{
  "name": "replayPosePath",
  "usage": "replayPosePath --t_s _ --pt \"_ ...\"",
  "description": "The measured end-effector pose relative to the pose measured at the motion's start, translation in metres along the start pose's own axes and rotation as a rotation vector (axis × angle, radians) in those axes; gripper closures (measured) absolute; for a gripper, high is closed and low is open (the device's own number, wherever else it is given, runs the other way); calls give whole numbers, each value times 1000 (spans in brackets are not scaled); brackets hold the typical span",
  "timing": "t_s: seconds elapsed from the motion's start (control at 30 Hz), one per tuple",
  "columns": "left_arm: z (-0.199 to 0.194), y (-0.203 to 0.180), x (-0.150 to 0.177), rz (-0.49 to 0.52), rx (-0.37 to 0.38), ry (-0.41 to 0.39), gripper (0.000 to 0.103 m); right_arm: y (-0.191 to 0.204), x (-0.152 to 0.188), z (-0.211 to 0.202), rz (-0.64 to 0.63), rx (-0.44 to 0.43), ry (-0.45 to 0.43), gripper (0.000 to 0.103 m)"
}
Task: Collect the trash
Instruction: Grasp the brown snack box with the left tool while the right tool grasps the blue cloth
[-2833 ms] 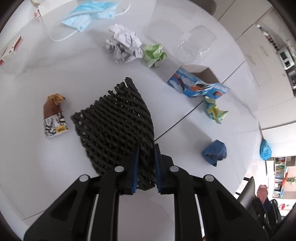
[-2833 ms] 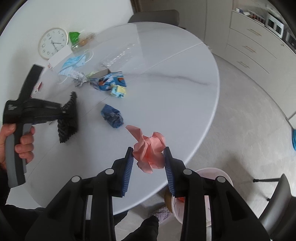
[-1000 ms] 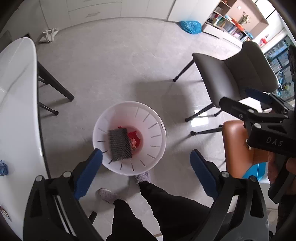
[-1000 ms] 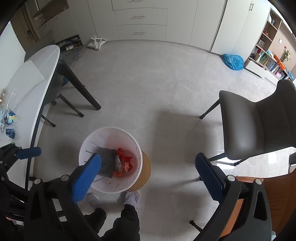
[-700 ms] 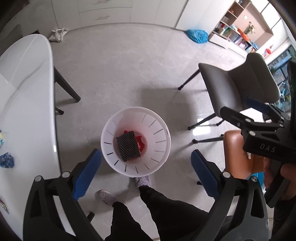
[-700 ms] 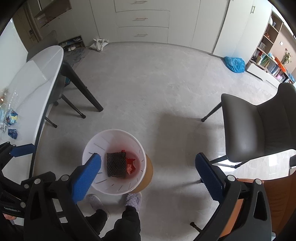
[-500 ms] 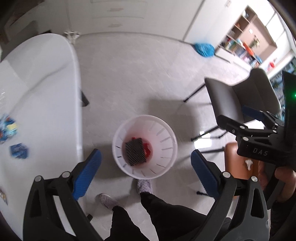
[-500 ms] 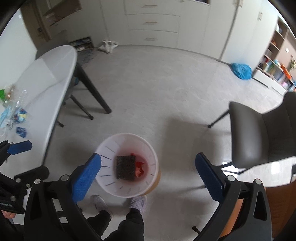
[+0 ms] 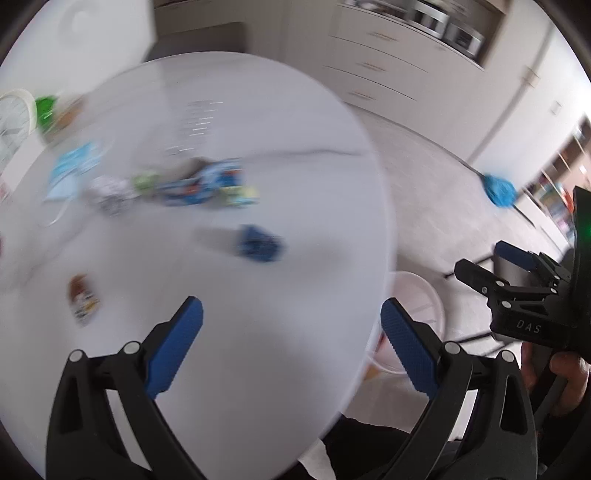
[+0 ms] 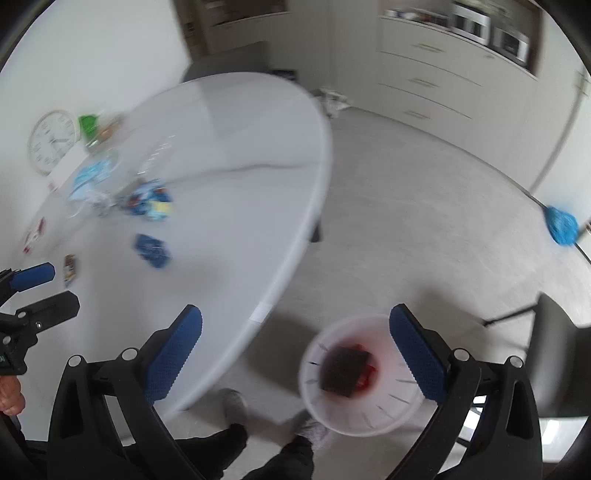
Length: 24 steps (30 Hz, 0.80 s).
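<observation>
Left tool (image 9: 291, 341) gaping over table (image 9: 229, 110), right tool (image 10: 295, 350) gaping — bin (image 10: 310, 391) upright.

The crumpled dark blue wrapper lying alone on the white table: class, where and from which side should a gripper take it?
Pinch the crumpled dark blue wrapper across its bunched middle, coming from above: it sits as a raised wad with bare white table all round.

A round white table (image 9: 258, 110) stands on a pale grey floor (image 10: 424, 221) in a bright, evenly lit room. Cream cabinets with drawers (image 10: 443, 85) line the far wall, ovens (image 9: 443, 22) built in above. A wall clock (image 10: 51, 142) leans at the table's edge. A grey chair (image 10: 557, 354) sits nearby.
</observation>
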<state>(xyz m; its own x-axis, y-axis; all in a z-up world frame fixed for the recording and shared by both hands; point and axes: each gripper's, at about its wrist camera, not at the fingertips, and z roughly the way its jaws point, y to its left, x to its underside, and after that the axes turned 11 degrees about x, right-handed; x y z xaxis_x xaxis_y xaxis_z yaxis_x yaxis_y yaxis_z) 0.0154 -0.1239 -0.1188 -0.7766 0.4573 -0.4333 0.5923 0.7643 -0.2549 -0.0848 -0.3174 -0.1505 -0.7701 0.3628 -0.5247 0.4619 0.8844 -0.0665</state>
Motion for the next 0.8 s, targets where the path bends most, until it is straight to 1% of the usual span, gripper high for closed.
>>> replayPosePath --t_s 0.03,0.2,0.4,0.47,0.63,0.7,0.8 --pt "-4 12 0 -18 -14 -5 10 18 -7 4 -23 -22 -1 2" --pt "-21 74 4 -127 -56 -36 10 80 -26 20 -122 -80 2 2" --pt "-26 139 8 -238 -103 -47 10 140 -47 50 -235 -110 10 2" --pt "-23 161 10 -281 -107 -43 10 154 -51 59 -267 -113 14 2" --pt "-14 199 14 -362 -129 -27 10 185 -52 86 -349 -93 38 2" --pt "-10 212 17 -397 -130 -20 10 190 -50 92 -371 -86 46 5" --pt "-3 232 21 -456 -132 -8 10 200 -47 104 -412 -71 65 13"
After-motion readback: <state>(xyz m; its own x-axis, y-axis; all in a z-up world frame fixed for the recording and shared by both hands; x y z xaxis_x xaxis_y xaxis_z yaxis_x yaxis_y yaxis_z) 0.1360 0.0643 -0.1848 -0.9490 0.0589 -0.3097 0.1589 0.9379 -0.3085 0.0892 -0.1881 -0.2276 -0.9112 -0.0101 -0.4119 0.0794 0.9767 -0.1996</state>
